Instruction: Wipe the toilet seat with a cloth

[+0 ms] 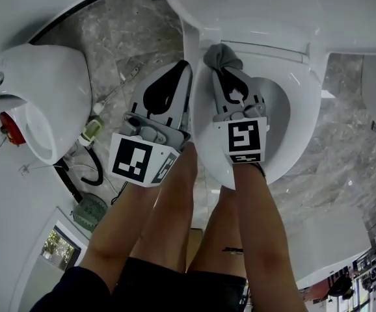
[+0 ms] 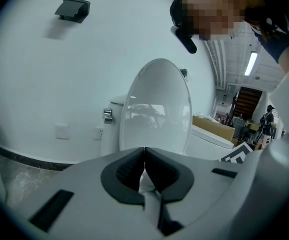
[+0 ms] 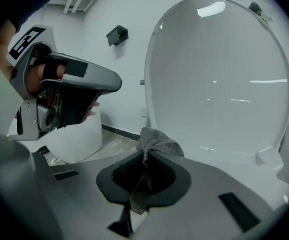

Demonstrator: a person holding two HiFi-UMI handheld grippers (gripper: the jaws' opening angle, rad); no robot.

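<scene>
The white toilet seat (image 1: 300, 103) lies down on the bowl, and its lid (image 1: 253, 12) stands raised against the tank. My right gripper (image 1: 224, 69) is over the seat's back left part, shut on a bunched grey cloth (image 1: 222, 55). In the right gripper view the cloth (image 3: 157, 140) sticks up out of the closed jaws of the right gripper (image 3: 145, 156), in front of the lid (image 3: 219, 74). My left gripper (image 1: 185, 67) hovers just left of the bowl's rim, shut and empty. In its own view the left gripper (image 2: 144, 153) points at the upright lid (image 2: 159, 109).
A second white fixture (image 1: 38, 90) with a red part stands on the marble floor (image 1: 120, 31) at the left. A black hose (image 1: 90, 168) and a green round cover (image 1: 90, 210) lie near it. The person's bare legs (image 1: 175, 226) fill the lower middle. A chrome flush button (image 2: 107, 115) is on the tank.
</scene>
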